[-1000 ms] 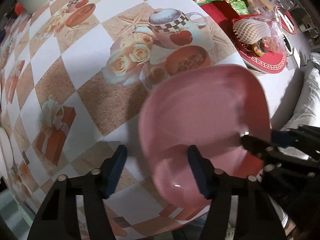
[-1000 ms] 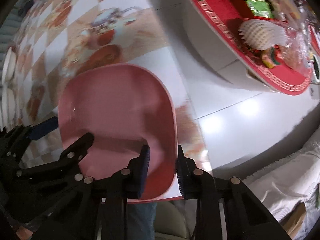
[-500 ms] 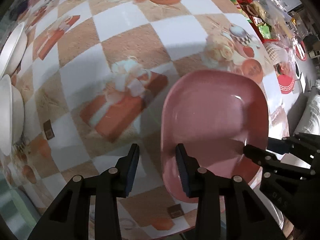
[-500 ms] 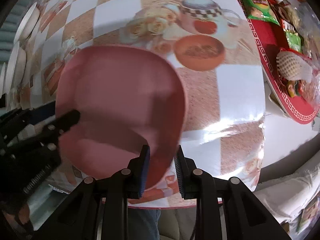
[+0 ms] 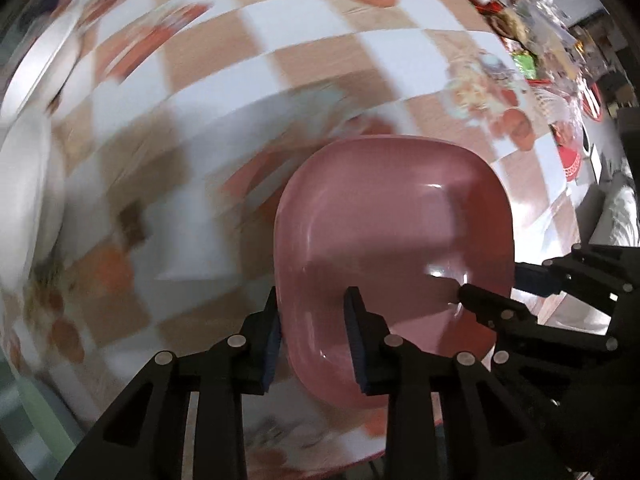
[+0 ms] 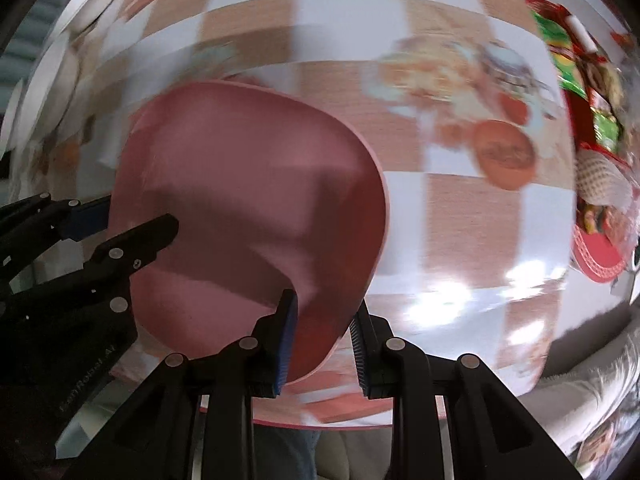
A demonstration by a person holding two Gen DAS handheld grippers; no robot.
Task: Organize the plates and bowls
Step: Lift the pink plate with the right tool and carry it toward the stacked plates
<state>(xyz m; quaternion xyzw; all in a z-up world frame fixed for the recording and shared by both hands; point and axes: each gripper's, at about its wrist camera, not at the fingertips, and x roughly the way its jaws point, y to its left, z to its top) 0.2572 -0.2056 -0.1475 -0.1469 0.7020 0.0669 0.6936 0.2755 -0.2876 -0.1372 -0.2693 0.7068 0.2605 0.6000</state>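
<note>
Snacks (image 6: 576, 92) right, white plates (image 5: 24, 184) left

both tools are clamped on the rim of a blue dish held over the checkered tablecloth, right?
Not quite: the dish is pink, not blue. Only the pads on the tools are blue. The left wrist view shows the left tool closed on the near rim of the pink dish; the right wrist view shows the right tool closed on its rim too, over the checkered tablecloth.

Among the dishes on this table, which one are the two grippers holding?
The pink dish, gripped at its rim by the left gripper and right gripper. The white dishes sit untouched at the table's left edge.
</note>
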